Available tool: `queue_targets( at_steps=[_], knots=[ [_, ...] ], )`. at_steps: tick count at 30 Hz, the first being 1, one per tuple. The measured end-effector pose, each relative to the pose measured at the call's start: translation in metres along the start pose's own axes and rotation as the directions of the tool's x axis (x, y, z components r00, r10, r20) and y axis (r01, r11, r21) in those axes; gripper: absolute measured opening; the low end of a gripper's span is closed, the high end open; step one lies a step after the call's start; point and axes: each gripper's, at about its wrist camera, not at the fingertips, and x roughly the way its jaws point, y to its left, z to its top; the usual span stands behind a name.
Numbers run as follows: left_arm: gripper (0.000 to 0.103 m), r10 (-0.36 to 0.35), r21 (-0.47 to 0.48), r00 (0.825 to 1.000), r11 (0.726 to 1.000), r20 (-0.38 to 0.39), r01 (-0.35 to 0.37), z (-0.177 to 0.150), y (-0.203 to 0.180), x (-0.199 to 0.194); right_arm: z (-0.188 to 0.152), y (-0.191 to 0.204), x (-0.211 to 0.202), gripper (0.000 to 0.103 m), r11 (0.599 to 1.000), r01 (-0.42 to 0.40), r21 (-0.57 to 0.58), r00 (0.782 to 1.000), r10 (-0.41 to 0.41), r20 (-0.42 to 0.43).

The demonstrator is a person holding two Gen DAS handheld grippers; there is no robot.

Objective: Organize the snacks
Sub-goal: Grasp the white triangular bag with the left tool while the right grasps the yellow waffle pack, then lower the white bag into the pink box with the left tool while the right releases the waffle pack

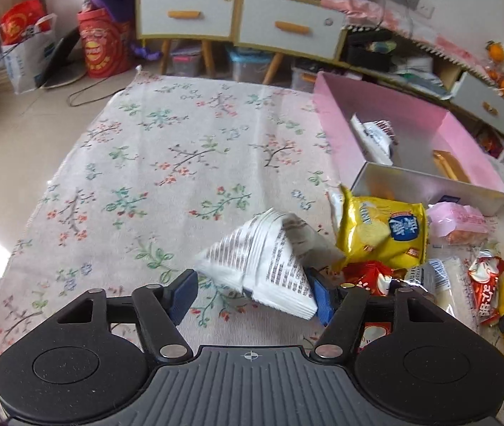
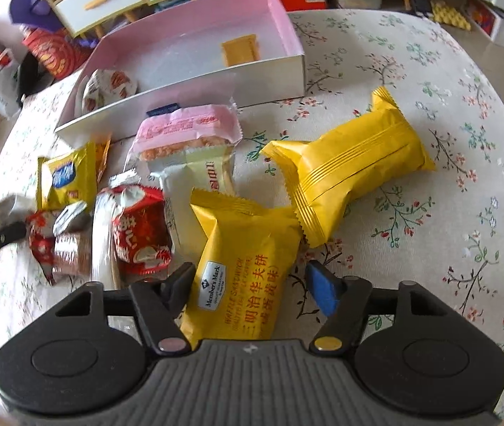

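Snacks (image 2: 138, 213) heaped beside pink box (image 2: 195, 10). Left claw (image 1: 255, 293) half-open around white packet (image 1: 266, 266); right claw (image 2: 252, 284) half-open around yellow waffle packet (image 2: 241, 266).

Both views are wrist fisheyes sitting just behind the fingers. Left wrist view angles down across the floral tablecloth (image 1: 166, 163) toward the cabinets (image 1: 237, 17) at the far wall, close over the snack pile's edge. Right wrist view tilts steeper, very near the packets. Shared: pink box (image 1: 337, 135) (image 2: 188, 25), yellow chip bag (image 1: 383, 234) (image 2: 67, 181), red wrappers.
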Motion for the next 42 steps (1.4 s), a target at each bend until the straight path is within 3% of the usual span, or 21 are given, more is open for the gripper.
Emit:
queue_targets(
  at_steps=[4, 8, 13, 18, 21, 23, 26, 27, 28, 42],
  knots=[
    [0.053, -0.023, 0.018, 0.999, 1.0, 0.032, 0.023, -0.002, 0.002, 0.005, -0.003, 0.002, -0.002, 0.05, 0.998, 0.003, -0.064, 1.0, -0.003, 0.013],
    [0.055, -0.048, 0.039, 0.994, 0.998, 0.096, 0.044, -0.003, 0.001, 0.006, -0.004, 0.004, -0.002, 0.041, 0.994, 0.01, -0.109, 1.0, -0.007, 0.025],
    [0.087, -0.053, 0.004, 0.983, 0.999, 0.175, 0.053, -0.003, 0.005, 0.006, -0.005, 0.004, -0.003, 0.037, 0.992, 0.006, -0.127, 0.999, -0.001, 0.034],
    [0.088, -0.043, 0.002, 0.969, 0.999, 0.243, 0.044, -0.001, 0.005, 0.008, -0.005, 0.003, -0.005, 0.036, 0.991, -0.002, -0.131, 0.999, 0.008, 0.041],
    [0.088, -0.047, 0.009, 0.97, 0.999, 0.239, 0.047, -0.001, 0.005, 0.013, -0.004, 0.003, -0.005, 0.036, 0.991, -0.01, -0.131, 0.999, 0.015, 0.043],
    [0.084, -0.041, 0.004, 0.974, 0.999, 0.223, 0.041, -0.001, 0.004, 0.017, -0.004, 0.004, -0.005, 0.036, 0.991, -0.013, -0.133, 0.999, 0.019, 0.044],
    [0.07, -0.041, -0.011, 0.973, 0.999, 0.227, 0.045, -0.002, 0.004, 0.017, -0.004, 0.004, -0.005, 0.036, 0.991, -0.015, -0.135, 0.999, 0.022, 0.045],
    [0.059, -0.046, -0.022, 0.973, 0.998, 0.225, 0.052, -0.001, 0.005, 0.017, -0.004, 0.004, -0.005, 0.036, 0.991, -0.015, -0.135, 0.999, 0.021, 0.046],
    [0.055, -0.045, -0.037, 0.973, 0.998, 0.228, 0.054, 0.0, 0.006, 0.016, -0.004, 0.004, -0.005, 0.036, 0.991, -0.015, -0.134, 0.999, 0.022, 0.046],
    [0.05, -0.036, -0.076, 0.971, 0.996, 0.236, 0.056, 0.009, -0.001, -0.001, 0.004, -0.006, -0.021, 0.036, 0.995, -0.061, -0.081, 0.994, 0.068, 0.091]
  ],
)
